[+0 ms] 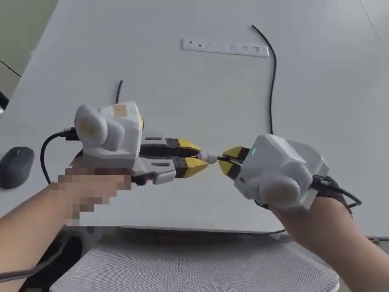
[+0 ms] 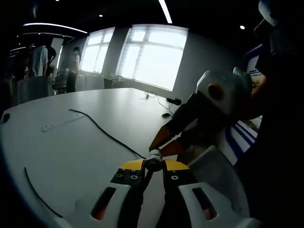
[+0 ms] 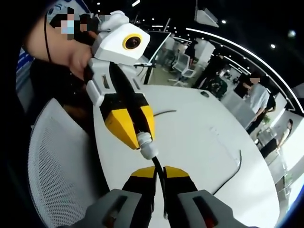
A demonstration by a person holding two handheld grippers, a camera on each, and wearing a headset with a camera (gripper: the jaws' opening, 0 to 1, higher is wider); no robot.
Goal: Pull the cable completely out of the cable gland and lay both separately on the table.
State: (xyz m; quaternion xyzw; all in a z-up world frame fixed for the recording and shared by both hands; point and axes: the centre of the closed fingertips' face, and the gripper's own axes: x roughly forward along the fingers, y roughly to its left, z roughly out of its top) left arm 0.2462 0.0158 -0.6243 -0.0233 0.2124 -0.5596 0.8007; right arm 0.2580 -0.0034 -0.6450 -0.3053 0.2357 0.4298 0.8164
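My left gripper [image 1: 199, 159] is shut on the small white cable gland [image 1: 209, 158], which sticks out from its yellow tips. In the left gripper view the gland [image 2: 153, 159] sits pinched between my own jaws [image 2: 153, 167]. A thin black cable [image 3: 156, 165] runs out of the gland [image 3: 147, 146] straight into my right gripper [image 3: 159, 174], which is shut on it. In the head view the right gripper [image 1: 226, 160] faces the left one tip to tip, a short way above the near edge of the white table [image 1: 182, 91]. The cable's far end is hidden inside the jaws.
A white power strip [image 1: 225, 47] lies at the back of the table, and its black cord [image 1: 273, 73] trails toward me. A dark mouse [image 1: 15, 165] sits at the left edge. A white mesh chair [image 1: 182, 267] stands below the table's near edge. People stand in the background.
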